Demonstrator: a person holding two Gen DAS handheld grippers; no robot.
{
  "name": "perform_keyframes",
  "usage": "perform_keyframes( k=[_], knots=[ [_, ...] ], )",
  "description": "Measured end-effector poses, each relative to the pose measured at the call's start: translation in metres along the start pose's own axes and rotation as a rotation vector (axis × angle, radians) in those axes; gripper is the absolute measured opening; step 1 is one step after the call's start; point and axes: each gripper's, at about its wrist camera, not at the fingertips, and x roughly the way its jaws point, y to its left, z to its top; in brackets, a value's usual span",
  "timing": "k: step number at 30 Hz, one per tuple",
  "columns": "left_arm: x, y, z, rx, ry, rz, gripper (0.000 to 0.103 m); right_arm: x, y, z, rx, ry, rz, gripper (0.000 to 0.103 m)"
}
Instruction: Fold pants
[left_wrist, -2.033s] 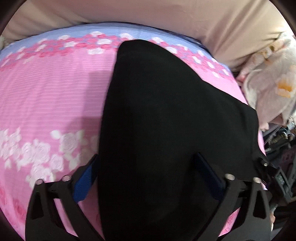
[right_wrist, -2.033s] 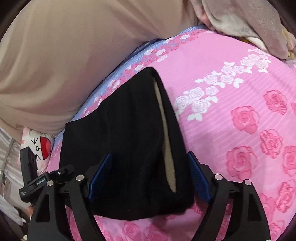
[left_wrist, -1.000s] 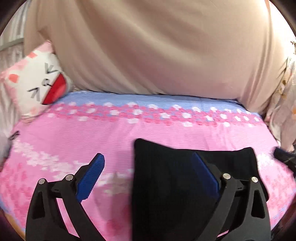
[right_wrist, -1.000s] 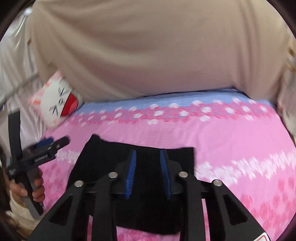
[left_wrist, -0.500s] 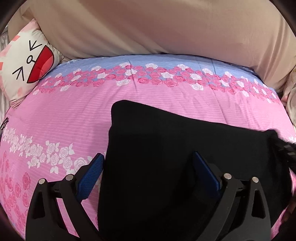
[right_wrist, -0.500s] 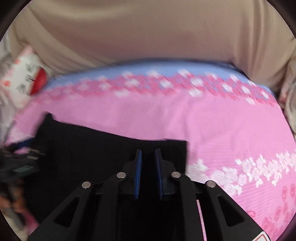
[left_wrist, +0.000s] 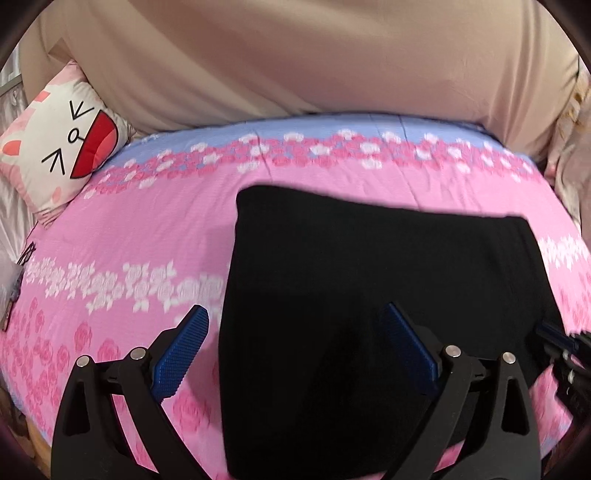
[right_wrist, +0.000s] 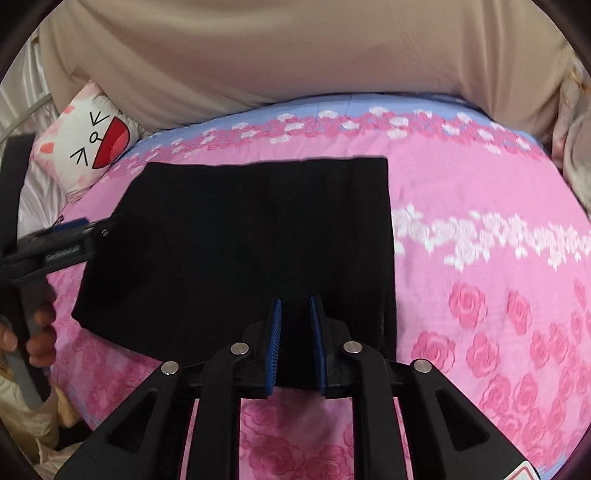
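The black pants (right_wrist: 258, 251) lie on the pink bedspread as a flat folded rectangle. My right gripper (right_wrist: 295, 332) is at their near edge, right of the middle. Its blue pads (right_wrist: 275, 343) stand a narrow gap apart with black cloth filling the gap, and its jaws are opening. My left gripper (left_wrist: 295, 347) stands wide open over the left near part of the pants (left_wrist: 369, 277); the pants' left edge runs between its fingers and neither pad touches cloth. In the right wrist view the left gripper (right_wrist: 92, 232) pokes in at the pants' left side, held by a hand (right_wrist: 37, 332).
The pink rose-print bedspread (right_wrist: 480, 258) has a blue band along its far edge. Behind it hangs beige fabric (left_wrist: 295, 55). A white cartoon-face cushion (left_wrist: 62, 147) sits at the far left, and a pale blanket (right_wrist: 576, 147) lies at the far right.
The right jaws, wide two seconds ago, closed down on the pants' near edge and now gape slightly more than half a second ago. Both grippers have sunk toward the bed.
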Motion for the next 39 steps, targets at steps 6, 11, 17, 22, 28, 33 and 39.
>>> perform_keyframes(
  k=[6,11,17,22,28,33,39],
  knots=[
    [-0.012,0.025,-0.036,-0.032,0.038,-0.020,0.093,-0.036,-0.007,-0.001,-0.027,-0.074,-0.093,0.049],
    [-0.013,0.049,-0.059,-0.124,0.086,-0.098,0.095,-0.035,-0.043,-0.025,0.110,-0.035,-0.035,0.054],
    [0.008,0.050,-0.068,-0.217,0.158,-0.258,0.098,-0.016,-0.048,-0.039,0.181,-0.004,0.127,0.062],
    [0.015,0.043,-0.061,-0.211,0.126,-0.264,0.098,0.007,-0.054,-0.032,0.228,-0.044,0.171,0.075],
    [-0.004,0.039,-0.045,-0.125,0.073,-0.302,0.039,-0.024,-0.032,-0.025,0.193,-0.069,0.224,0.030],
    [-0.008,0.040,-0.054,-0.074,0.109,-0.260,0.052,-0.018,-0.035,-0.042,0.146,-0.007,0.129,0.047],
    [-0.051,0.051,-0.047,-0.077,-0.032,-0.099,0.089,-0.065,-0.040,-0.030,0.180,-0.146,0.077,0.060]
  ],
)
